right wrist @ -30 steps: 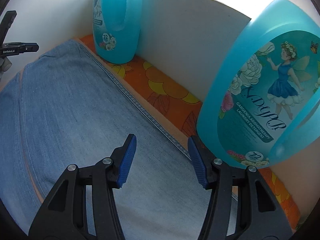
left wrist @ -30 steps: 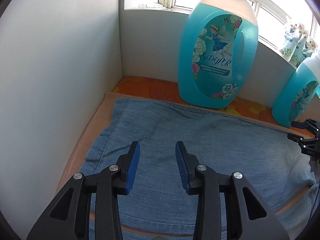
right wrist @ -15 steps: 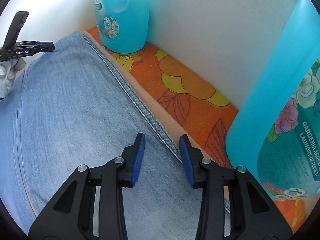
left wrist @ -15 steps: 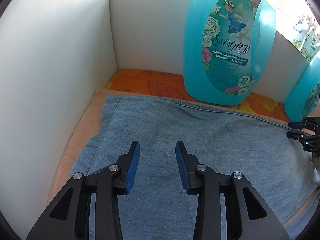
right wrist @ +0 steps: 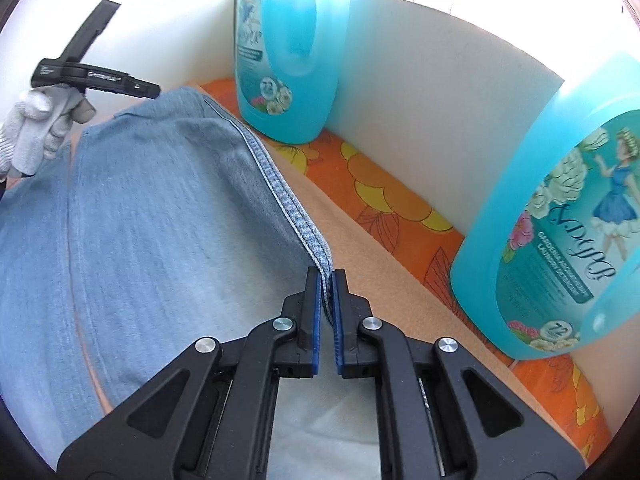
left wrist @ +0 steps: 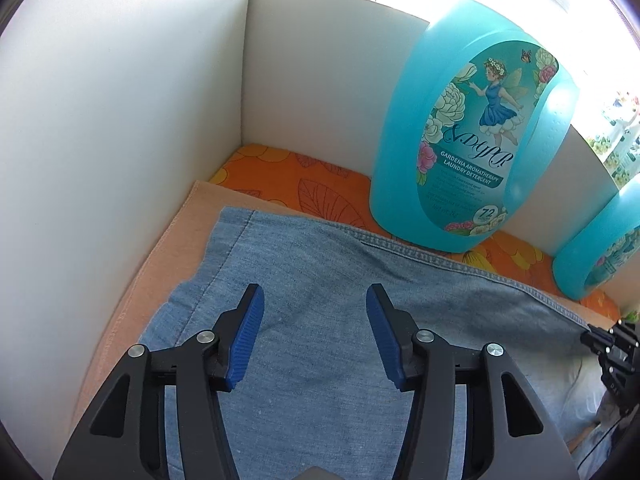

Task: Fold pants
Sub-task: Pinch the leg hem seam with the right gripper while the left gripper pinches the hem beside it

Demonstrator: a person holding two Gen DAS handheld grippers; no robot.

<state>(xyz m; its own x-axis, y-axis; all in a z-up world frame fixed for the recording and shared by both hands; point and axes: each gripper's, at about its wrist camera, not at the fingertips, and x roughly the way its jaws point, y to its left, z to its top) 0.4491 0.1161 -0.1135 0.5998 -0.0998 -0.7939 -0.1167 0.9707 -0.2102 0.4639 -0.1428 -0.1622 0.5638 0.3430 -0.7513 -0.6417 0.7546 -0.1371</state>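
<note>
Light blue denim pants (left wrist: 320, 288) lie flat on a peach cloth (left wrist: 160, 264) in a white-walled corner. My left gripper (left wrist: 314, 312) is open and hovers just above the denim near its left end, holding nothing. My right gripper (right wrist: 326, 280) is shut on the seamed far edge of the pants (right wrist: 160, 220), and the denim rises in a ridge from the jaws. The left gripper (right wrist: 136, 90) shows at the far left of the right wrist view, held by a gloved hand. The right gripper (left wrist: 600, 338) appears at the right edge of the left wrist view.
Two big turquoise detergent jugs stand on an orange floral cloth (left wrist: 288, 184) along the back wall, one close behind the pants (left wrist: 464, 148), one further right (left wrist: 600, 256). In the right wrist view they stand far left (right wrist: 288, 52) and near right (right wrist: 560, 232). White walls (left wrist: 100, 160) close the left side.
My right gripper closed on the seamed edge of the pants and lifted it slightly. My left gripper's jaws opened wider and moved closer to the corner over the denim.
</note>
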